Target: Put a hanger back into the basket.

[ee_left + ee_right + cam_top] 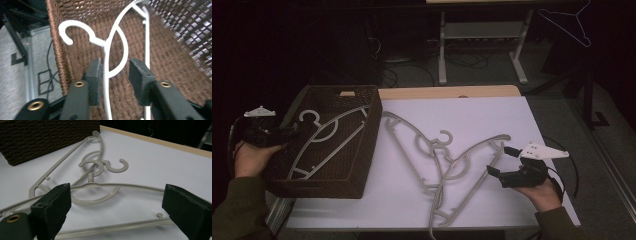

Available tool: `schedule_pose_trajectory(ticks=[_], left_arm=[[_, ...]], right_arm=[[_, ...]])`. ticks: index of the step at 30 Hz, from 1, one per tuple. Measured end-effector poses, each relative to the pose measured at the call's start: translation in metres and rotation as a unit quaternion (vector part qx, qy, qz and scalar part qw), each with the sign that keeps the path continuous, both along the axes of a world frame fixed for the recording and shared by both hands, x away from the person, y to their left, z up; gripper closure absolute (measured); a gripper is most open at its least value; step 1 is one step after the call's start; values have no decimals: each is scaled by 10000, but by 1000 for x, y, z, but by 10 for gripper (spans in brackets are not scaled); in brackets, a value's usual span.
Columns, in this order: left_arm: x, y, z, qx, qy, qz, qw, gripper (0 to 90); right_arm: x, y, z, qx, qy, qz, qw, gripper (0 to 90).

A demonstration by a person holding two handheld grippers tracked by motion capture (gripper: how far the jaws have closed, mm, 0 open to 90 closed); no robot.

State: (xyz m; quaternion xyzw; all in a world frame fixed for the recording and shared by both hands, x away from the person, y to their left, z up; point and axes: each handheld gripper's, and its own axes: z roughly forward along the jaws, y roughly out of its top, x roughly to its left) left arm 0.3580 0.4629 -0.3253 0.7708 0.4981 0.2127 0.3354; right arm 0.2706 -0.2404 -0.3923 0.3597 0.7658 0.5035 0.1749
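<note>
The white table (472, 120) sat in a dark room; the near hanger (112, 185) lay crosswise just ahead of the right gripper (507, 167), jaws wide. The left gripper (287, 134) hung over the basket (371, 145), jaws apart and astride the basket hanger (110, 45).

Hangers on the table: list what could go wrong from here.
1. The two hangers on the table overlap, one hook threaded by the other's neck, so lifting one with the open right claw may drag its neighbour.
2. The nearer hanger's end overhangs the table's front edge and could slip off.
3. The open left claw straddles the hanger in the basket; withdrawing could snag it.
</note>
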Motion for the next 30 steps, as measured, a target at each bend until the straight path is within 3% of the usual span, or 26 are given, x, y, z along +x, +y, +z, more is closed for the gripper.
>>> schedule_pose_trajectory(ticks=[3, 9, 14, 21, 30], left_arm=[[-2, -5, 7, -218, -109, -88, 9997, 525], [-1, -28, 22, -395, -269, -367, 9982, 430], [2, -60, 34, -509, -368, -624, 9961, 335], [7, -106, 43, -566, -499, -889, 9932, 282], [9, -174, 49, -700, -462, -1413, 9864, 254]], right_arm=[[0, 1, 0, 13, 1, -6, 10000, 83], [0, 1, 1, -4, -6, 1, 10000, 83], [0, 1, 1, -9, 0, 2, 10000, 83], [1, 1, 1, -37, 40, 2, 10000, 85], [2, 2, 0, -43, 62, 27, 10000, 85]])
